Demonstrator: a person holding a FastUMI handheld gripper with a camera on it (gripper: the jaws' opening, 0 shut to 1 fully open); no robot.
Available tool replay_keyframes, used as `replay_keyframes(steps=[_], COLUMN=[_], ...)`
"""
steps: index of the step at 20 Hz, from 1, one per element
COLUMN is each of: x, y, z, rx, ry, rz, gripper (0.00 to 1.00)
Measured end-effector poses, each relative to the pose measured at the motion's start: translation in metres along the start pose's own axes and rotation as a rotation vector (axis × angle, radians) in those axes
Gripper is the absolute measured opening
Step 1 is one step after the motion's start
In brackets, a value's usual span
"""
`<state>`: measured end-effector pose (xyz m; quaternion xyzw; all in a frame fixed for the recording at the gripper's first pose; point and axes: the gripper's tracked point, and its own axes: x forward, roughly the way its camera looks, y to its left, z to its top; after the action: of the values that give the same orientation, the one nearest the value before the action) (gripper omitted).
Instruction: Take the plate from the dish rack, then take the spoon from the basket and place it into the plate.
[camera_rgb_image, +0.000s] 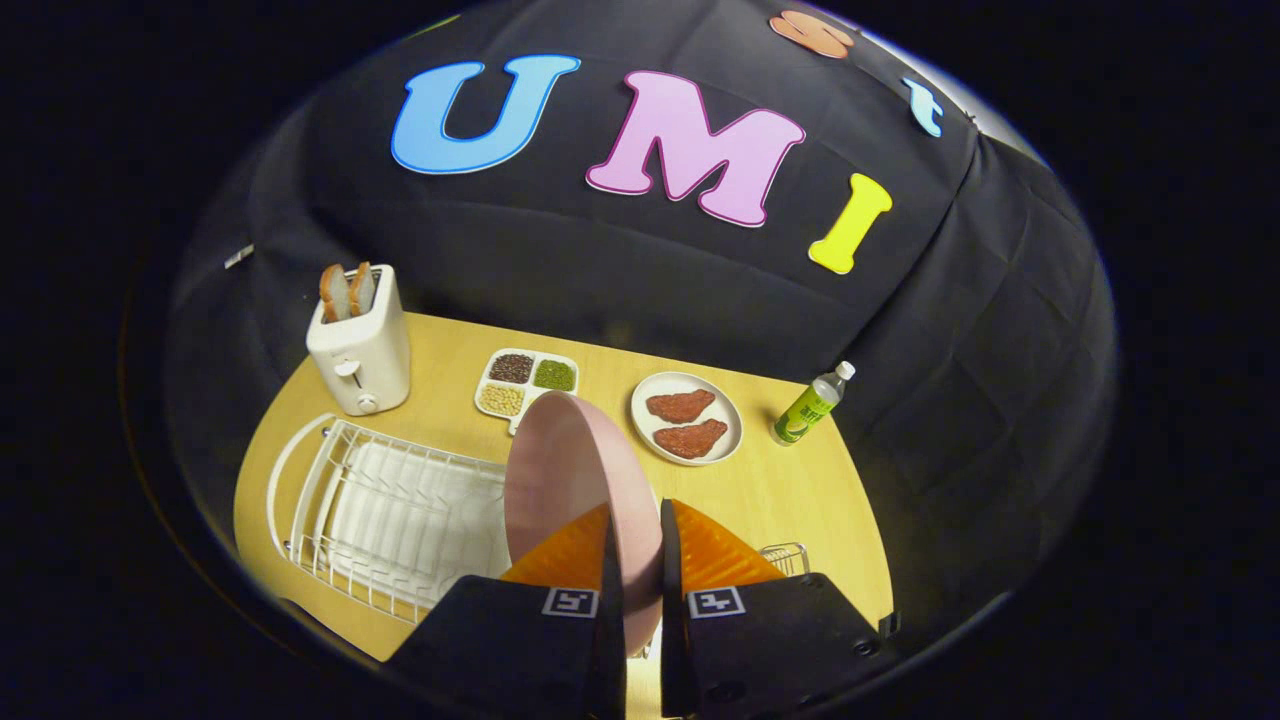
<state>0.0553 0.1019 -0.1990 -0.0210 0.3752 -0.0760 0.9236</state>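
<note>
**Plate lifted, grip on its edge**

The gripper (635, 560) pinches the round pink plate (570, 480) on edge between its fingers, above the white wire dish rack (390, 520) at nine o'clock. Held only by the rim, the plate could pivot or slip. A small wire basket (785, 557) lies at three o'clock.

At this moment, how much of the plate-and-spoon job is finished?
First step looks done: the pink plate is clamped on edge between the fingers of the gripper, lifted clear of the white dish rack. In hand: carrying it, still to be set on the table. Left: fetching the spoon from the wire basket just beyond the fingers and putting it into the plate.
</note>
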Motion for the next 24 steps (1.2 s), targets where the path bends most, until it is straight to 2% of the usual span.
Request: replay_keyframes(steps=[4, 8, 13, 19, 24], x=[-0.028, -0.053, -0.076, -0.098, -0.094], y=[-0.011, -0.026, -0.033, -0.013, 0.007], z=[-0.012, -0.043, -0.112, -0.204, -0.266], rx=[0.090, 0.192, 0.275, 0.371, 0.442], ry=[-0.007, 0.029, 0.159, 0.339, 0.469], rz=[0.105, 0.202, 0.285, 0.367, 0.406], gripper=[0.18, 0.18, 0.18, 0.18, 0.17])
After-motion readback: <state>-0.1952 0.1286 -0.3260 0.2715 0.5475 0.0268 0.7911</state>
